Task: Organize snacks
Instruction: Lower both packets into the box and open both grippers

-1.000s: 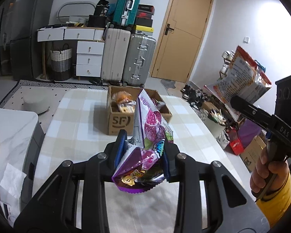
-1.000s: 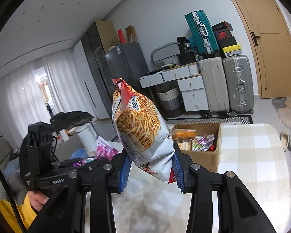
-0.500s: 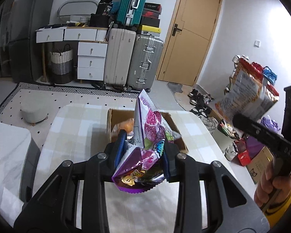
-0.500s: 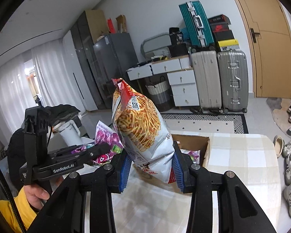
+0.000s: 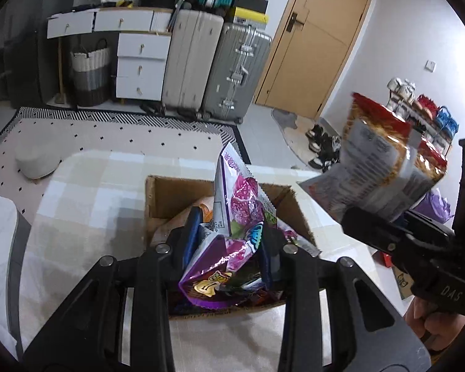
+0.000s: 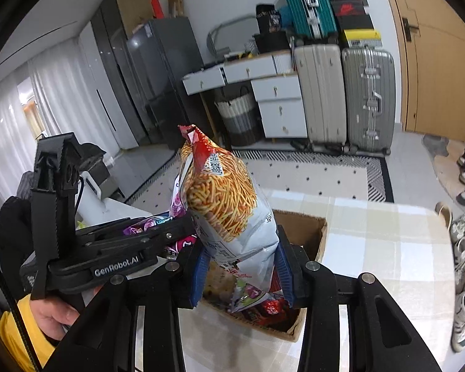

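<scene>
Two views, taken in order. Left wrist view: my left gripper [image 5: 231, 245] sits at lower centre, jaws clamped on a purple snack bag [image 5: 232, 232] that stands above the open cardboard box [image 5: 158, 198] on the checked table [image 5: 86, 192]. At the right of the frame, the red-and-silver noodle snack bag [image 5: 381, 167] is held aloft. Right wrist view: my right gripper [image 6: 241, 266] at lower centre has its jaws closed on that noodle bag, directly over the box, which holds other packets [image 6: 260, 307]. My left gripper's body fills the left side.
</scene>
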A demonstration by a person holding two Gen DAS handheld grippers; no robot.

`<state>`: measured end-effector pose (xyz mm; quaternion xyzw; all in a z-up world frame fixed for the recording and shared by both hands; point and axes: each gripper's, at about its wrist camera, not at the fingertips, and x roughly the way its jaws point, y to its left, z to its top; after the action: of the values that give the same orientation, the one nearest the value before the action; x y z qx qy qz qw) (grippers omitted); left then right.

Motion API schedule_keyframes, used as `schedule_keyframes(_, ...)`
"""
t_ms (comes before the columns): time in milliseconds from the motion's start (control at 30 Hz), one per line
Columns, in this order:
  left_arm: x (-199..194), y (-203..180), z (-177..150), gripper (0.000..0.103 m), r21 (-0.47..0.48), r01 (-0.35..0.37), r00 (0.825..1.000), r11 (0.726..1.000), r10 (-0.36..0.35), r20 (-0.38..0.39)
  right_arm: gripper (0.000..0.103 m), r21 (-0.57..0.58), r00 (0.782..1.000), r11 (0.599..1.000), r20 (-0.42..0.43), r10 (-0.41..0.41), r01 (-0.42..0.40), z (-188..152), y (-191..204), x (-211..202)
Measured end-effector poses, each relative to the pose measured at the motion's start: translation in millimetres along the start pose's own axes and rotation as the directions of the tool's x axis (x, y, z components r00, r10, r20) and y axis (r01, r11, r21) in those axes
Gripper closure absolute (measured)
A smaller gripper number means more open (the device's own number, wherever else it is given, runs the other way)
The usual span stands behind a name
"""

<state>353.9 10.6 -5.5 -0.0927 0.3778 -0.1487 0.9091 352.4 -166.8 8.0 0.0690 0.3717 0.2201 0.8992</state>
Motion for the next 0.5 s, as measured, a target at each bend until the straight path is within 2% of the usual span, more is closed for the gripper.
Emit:
schedule_keyframes(200, 40.0, -0.4, -0.6, 0.074, 0.011, 0.003, 0.999, 1.000, -0.003, -0.035, 0.064, 0.044, 0.999, 0.999, -0.047, -0.004, 0.006, -6.4, -18.6, 33.1)
schedule_keyframes(500, 63.6, -8.5, -2.1, 0.074, 0.048, -0.002, 0.998, 0.999, 0.005, -0.062, 0.064, 0.053, 0.996, 0.998, -0.085, -0.026, 0.031, -14.8, -29.0, 51.5)
